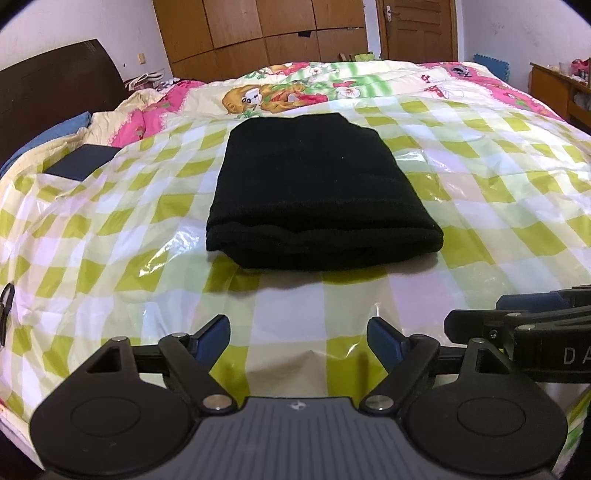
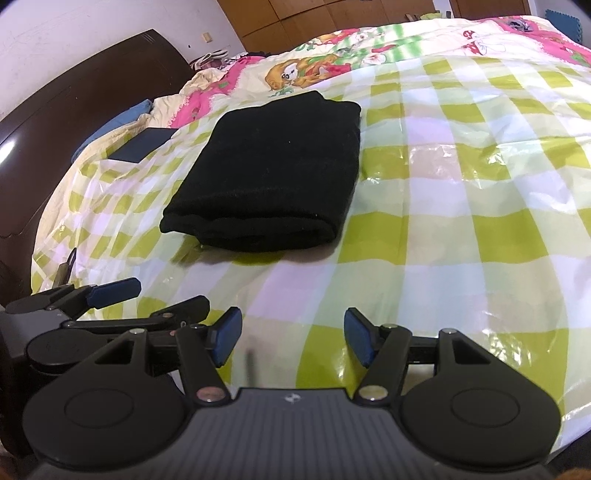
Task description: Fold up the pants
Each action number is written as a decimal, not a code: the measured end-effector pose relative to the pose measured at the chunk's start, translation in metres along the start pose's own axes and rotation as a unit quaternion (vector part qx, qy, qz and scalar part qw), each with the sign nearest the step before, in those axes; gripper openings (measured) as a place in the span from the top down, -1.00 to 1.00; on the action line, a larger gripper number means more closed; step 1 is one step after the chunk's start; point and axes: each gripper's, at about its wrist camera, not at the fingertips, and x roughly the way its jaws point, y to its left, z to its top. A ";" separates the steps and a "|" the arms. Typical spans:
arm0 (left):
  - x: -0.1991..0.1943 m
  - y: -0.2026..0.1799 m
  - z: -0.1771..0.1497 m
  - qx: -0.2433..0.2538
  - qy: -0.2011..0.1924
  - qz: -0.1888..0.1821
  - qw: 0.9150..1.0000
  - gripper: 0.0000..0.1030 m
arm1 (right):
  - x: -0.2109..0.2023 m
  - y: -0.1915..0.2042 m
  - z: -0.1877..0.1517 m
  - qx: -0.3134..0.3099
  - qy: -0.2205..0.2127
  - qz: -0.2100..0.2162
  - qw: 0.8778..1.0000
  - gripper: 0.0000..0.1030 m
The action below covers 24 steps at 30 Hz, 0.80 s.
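The black pants lie folded into a thick rectangle on the green-and-white checked plastic sheet that covers the bed. In the right wrist view the same pants sit left of centre. My left gripper is open, a short way in front of the pants' near folded edge, with only the sheet between its blue pads. My right gripper is also open and holds nothing, nearer than the pants and to their right. Each gripper shows at the other view's edge: the right gripper and the left gripper.
A dark blue flat box lies on the bed to the left of the pants. A dark headboard runs along the left. A cartoon-print quilt covers the far part of the bed, with wooden wardrobes behind.
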 end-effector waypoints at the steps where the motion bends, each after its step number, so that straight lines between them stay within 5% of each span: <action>1: 0.000 0.000 -0.001 0.000 0.000 0.001 1.000 -0.84 | 0.000 0.000 0.000 0.000 0.001 -0.001 1.000 -0.22; 24: -0.018 0.008 -0.006 -0.026 -0.017 0.001 1.000 -0.98 | 0.000 0.000 -0.006 -0.022 -0.002 -0.029 0.999 -0.26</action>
